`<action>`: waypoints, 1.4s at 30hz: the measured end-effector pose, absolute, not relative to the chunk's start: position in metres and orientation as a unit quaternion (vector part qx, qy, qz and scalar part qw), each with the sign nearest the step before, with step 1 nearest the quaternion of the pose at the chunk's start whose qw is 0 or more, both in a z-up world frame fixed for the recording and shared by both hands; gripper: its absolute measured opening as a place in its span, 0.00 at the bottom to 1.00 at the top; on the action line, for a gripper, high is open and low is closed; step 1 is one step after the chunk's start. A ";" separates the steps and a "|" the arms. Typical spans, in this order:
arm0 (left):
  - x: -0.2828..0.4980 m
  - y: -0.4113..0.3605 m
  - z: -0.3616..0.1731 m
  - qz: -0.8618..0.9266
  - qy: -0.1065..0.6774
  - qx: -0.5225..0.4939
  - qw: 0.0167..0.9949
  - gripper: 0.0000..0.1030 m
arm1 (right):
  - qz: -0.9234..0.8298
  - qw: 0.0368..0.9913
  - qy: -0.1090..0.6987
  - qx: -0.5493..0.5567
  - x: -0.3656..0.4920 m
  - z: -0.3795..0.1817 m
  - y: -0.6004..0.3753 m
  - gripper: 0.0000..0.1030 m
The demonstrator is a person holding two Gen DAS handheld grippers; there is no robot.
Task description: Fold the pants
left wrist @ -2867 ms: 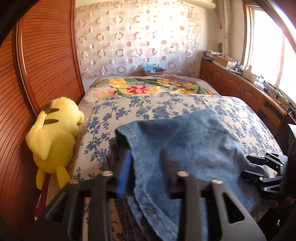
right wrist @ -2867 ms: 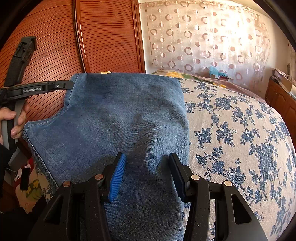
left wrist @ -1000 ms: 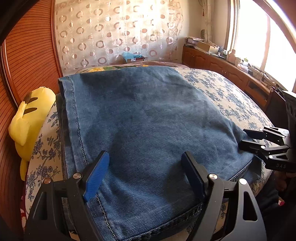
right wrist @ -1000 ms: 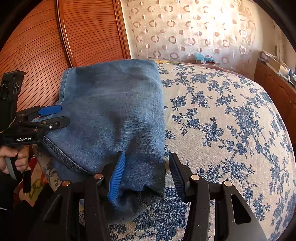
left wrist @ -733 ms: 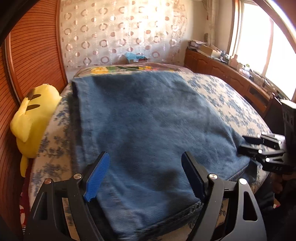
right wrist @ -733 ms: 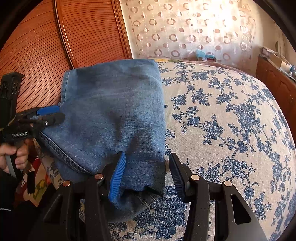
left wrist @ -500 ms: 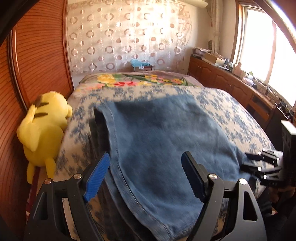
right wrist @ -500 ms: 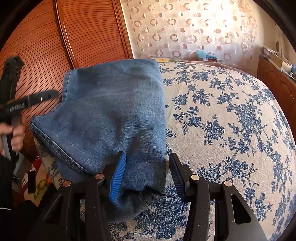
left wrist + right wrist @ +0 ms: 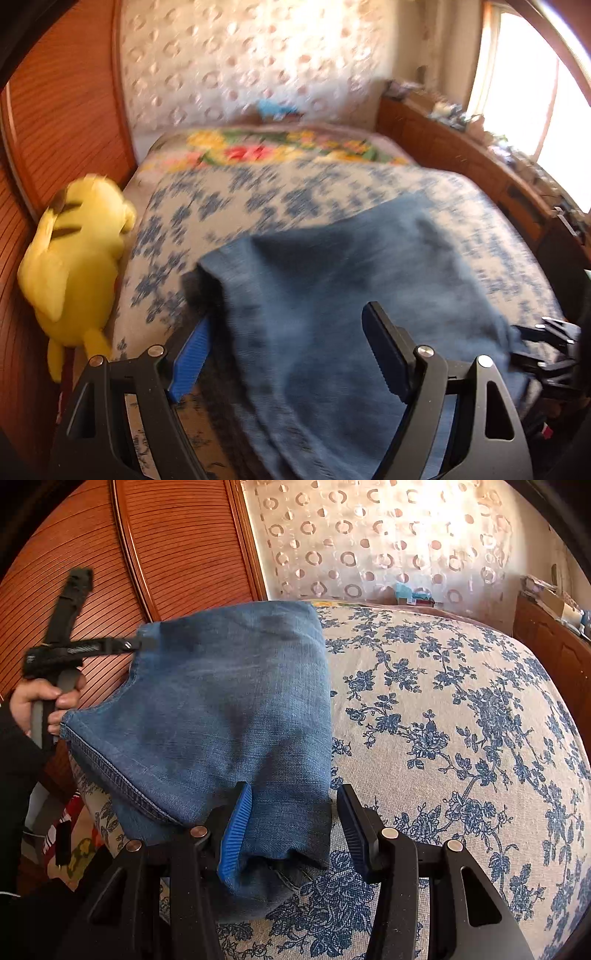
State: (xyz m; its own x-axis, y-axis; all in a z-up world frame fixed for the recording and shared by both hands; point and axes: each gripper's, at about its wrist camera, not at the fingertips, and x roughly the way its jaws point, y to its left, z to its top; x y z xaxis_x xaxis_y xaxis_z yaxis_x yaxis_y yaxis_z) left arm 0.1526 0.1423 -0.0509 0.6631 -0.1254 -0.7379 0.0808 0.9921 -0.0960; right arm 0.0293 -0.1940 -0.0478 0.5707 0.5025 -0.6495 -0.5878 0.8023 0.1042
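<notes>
Blue jeans (image 9: 229, 709) lie folded on the bed's near left part, hem seam toward the edge. My right gripper (image 9: 291, 812) stands open over their near corner. Its blue pad (image 9: 234, 830) touches the denim and the black pad stands just clear of the fold. A hand (image 9: 44, 698) holds my left gripper (image 9: 136, 644) level at the jeans' far left corner. In the blurred left wrist view the left gripper (image 9: 288, 321) is wide open, with the jeans (image 9: 351, 295) spread between and beyond its fingers, not pinched. The right gripper (image 9: 524, 343) shows at the far right edge.
The bed cover (image 9: 461, 720) has a blue flower print. A yellow plush toy (image 9: 77, 258) leans on the slatted wooden panel (image 9: 184, 554) at the left. A bright floral blanket (image 9: 277, 151) lies at the far end. A wooden cabinet (image 9: 461, 158) runs under the window.
My left gripper has drawn back from over the flat denim toward the jeans' left corner and risen a little, its jaws still wide. The right gripper has not moved.
</notes>
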 end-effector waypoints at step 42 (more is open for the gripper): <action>0.129 0.092 0.007 -0.082 0.339 -0.003 0.937 0.78 | 0.322 0.874 0.363 -0.035 0.034 -0.042 -0.188 0.20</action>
State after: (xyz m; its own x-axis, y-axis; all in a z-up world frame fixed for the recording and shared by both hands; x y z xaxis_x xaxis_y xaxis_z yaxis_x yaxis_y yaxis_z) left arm 0.1288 0.0921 0.0070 0.7572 -0.1564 -0.6342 0.1521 0.9864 -0.0617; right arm 0.0339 -0.1883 -0.0420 0.5295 0.5367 -0.6570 -0.5877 0.7905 0.1721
